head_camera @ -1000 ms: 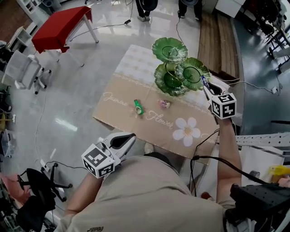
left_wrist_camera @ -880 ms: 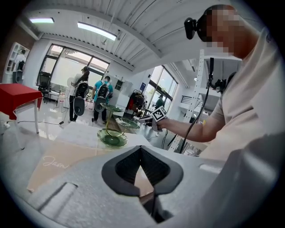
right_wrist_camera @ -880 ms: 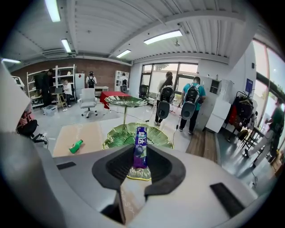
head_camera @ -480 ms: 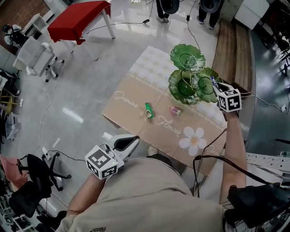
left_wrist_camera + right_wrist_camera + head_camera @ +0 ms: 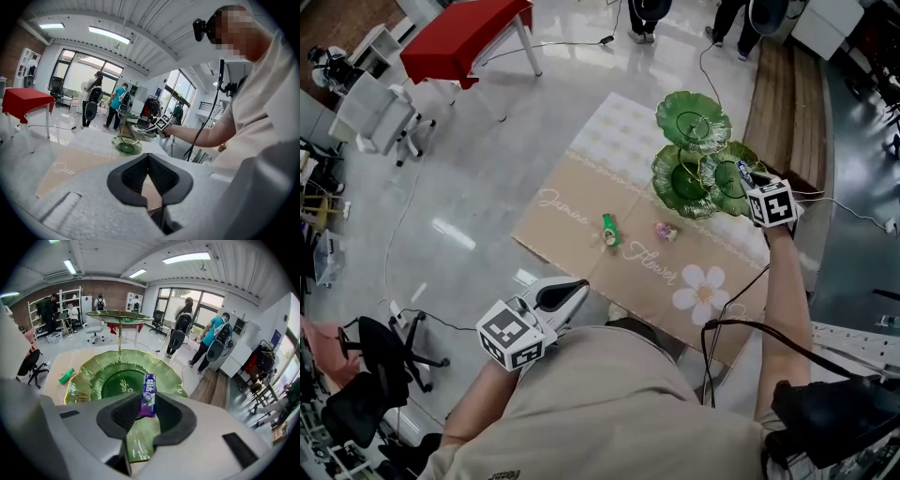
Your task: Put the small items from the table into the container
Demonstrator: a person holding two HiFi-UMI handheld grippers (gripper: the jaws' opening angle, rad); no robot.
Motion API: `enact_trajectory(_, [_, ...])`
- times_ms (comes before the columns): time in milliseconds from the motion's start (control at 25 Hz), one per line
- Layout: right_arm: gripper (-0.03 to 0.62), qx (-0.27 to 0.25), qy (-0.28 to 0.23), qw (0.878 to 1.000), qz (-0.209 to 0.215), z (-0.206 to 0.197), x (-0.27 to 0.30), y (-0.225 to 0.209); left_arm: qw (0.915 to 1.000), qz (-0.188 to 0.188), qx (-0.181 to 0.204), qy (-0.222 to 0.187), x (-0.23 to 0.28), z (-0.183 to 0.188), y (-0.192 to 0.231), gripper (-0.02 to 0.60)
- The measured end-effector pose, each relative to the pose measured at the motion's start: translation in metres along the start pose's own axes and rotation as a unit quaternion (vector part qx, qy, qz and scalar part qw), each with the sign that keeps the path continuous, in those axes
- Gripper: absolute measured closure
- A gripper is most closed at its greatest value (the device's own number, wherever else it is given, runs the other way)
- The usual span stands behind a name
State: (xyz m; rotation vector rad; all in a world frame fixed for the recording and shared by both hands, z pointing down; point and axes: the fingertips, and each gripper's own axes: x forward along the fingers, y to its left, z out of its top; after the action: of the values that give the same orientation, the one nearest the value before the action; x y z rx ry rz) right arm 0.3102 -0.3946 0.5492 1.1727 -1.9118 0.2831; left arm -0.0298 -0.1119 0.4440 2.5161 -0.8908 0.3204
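My right gripper (image 5: pixel 741 172) hangs over the right-hand dish (image 5: pixel 727 187) of a green three-dish leaf stand (image 5: pixel 694 117). A purple packet (image 5: pixel 149 394) stands upright between its pads above the green dish (image 5: pixel 117 380); the jaws are opening slightly, and the pads still touch the packet. A small green bottle (image 5: pixel 608 230) and a pink wrapped item (image 5: pixel 666 231) lie on the tan flower-print tablecloth (image 5: pixel 572 211). My left gripper (image 5: pixel 577 286) hovers at the table's near edge, shut and holding nothing (image 5: pixel 148 157).
A red table (image 5: pixel 459 37) and white chairs (image 5: pixel 380 117) stand on the glossy floor at the far left. A black office chair (image 5: pixel 370 375) sits near my left side. People (image 5: pixel 211 345) stand beyond the stand, and cables run across the floor.
My right gripper has moved down and in over the right-hand dish with the purple packet. The left gripper has hardly moved.
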Motion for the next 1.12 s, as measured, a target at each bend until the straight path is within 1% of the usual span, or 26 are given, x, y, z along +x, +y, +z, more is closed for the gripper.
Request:
enact_trajectory(120, [0.48,-0.001,-0.005,1.0,-0.003,0.002,-0.001,0.0,1.0,-0.003,-0.001,0.001,0.0,0.001,0.001,0.574])
enact_trajectory(200, [0.426,-0.002,-0.012,1.0,-0.007,0.005,-0.002,-0.002,1.0,-0.005,-0.001,0.002,0.0,0.0,0.002,0.574])
enact_trajectory(240, [0.418,-0.004,-0.015,1.0,-0.01,0.007,-0.003,-0.002,1.0,-0.005,-0.002,0.002,0.0,0.0,0.003,0.574])
enact_trajectory(480, [0.418,-0.001,-0.035,0.999,-0.034,0.014,-0.026,-0.005,0.9999,-0.013,0.0,-0.001,-0.008,-0.001,0.004,0.574])
enact_trajectory(600, [0.421,0.006,-0.049,0.998,-0.044,0.019,-0.042,0.001,0.9999,-0.017,0.0,-0.003,-0.017,-0.003,0.004,0.574])
enact_trajectory(800, [0.449,0.017,-0.073,0.996,-0.051,0.021,-0.069,0.028,0.9996,-0.028,0.001,-0.005,-0.033,-0.009,0.004,0.574])
enact_trajectory(880, [0.484,0.023,-0.085,0.995,-0.055,0.021,-0.082,0.043,0.9994,-0.033,0.002,-0.007,-0.042,-0.011,0.003,0.574])
enact_trajectory(1000, [0.537,0.044,-0.112,0.991,-0.054,0.022,-0.101,0.073,0.9991,-0.041,0.004,-0.008,-0.057,-0.015,0.0,0.574])
enact_trajectory(1120, [0.557,0.069,-0.126,0.989,-0.038,0.014,-0.115,0.112,0.9988,-0.048,0.005,-0.006,-0.073,-0.022,-0.001,0.574])
